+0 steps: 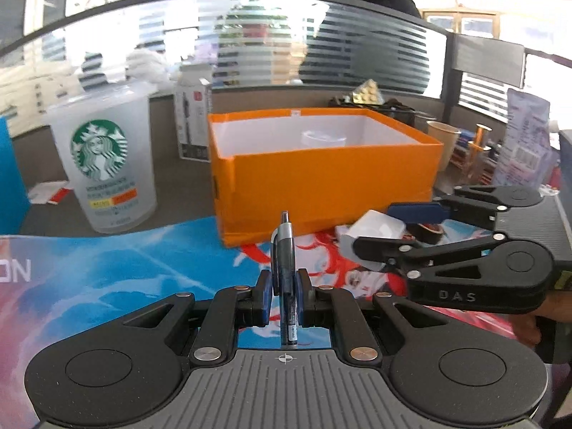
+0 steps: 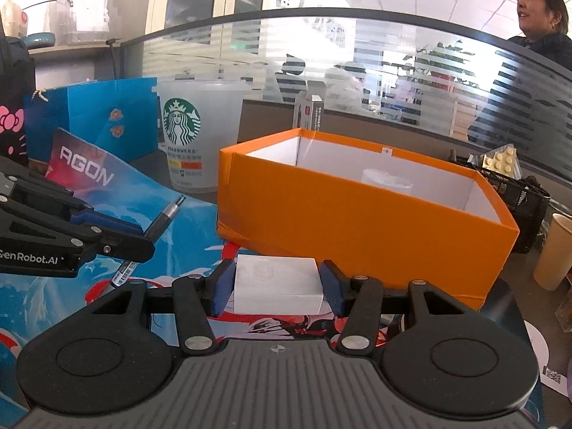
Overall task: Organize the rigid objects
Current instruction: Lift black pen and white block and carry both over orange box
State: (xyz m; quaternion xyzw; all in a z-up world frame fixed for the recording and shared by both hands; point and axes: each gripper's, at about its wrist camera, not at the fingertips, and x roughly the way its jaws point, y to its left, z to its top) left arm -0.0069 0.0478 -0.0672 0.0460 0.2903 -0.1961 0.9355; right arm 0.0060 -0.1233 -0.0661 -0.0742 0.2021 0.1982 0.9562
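My left gripper [image 1: 284,296] is shut on a blue-grey pen [image 1: 285,268] that points forward toward the orange box [image 1: 321,193]; it also shows in the right wrist view [image 2: 118,232] with the pen [image 2: 164,218]. My right gripper [image 2: 277,287] is shut on a small white box [image 2: 277,284], held just in front of the orange box [image 2: 357,221]. In the left wrist view the right gripper [image 1: 368,228] holds the white box [image 1: 371,227] at the right. A clear round item [image 1: 323,139] lies inside the orange box.
A Starbucks cup [image 1: 103,157] stands left of the orange box, with a blue bag [image 2: 96,118] beyond. A colourful mat [image 1: 107,271] covers the desk. A paper cup [image 2: 557,254] and a black basket [image 2: 514,193] stand at the right. A glass partition runs behind.
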